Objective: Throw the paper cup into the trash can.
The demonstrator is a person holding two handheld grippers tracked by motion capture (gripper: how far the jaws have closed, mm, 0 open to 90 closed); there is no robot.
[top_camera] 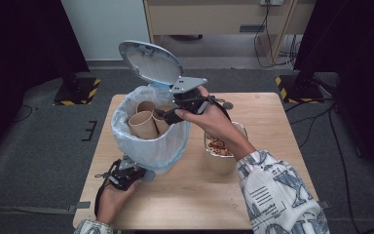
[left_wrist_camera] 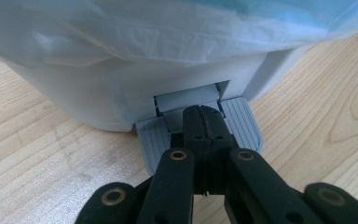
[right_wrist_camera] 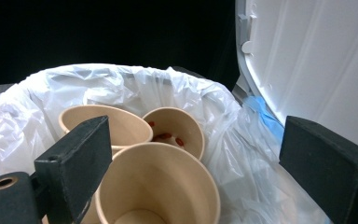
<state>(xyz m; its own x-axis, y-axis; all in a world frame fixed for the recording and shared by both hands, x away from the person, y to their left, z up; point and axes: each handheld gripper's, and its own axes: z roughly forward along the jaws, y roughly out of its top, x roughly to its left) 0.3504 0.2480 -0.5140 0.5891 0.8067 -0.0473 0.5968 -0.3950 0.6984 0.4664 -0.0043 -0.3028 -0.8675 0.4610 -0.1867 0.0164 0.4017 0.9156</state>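
High view is showing the left hand lying low at the table's near edge, its left gripper clenched, jaws pressing down on the grey pedal of the white bin; the lid is standing open. Farther off, the right hand is reaching over the rim, holding the right gripper released, jaws spread above three paper cups inside the liner bag; a bowl of nuts is sitting beside the bin.

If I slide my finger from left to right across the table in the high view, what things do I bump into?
Left tongs at the bin's pedal → white pedal bin holding paper cups → right tongs over the bin → paper cup of snacks.
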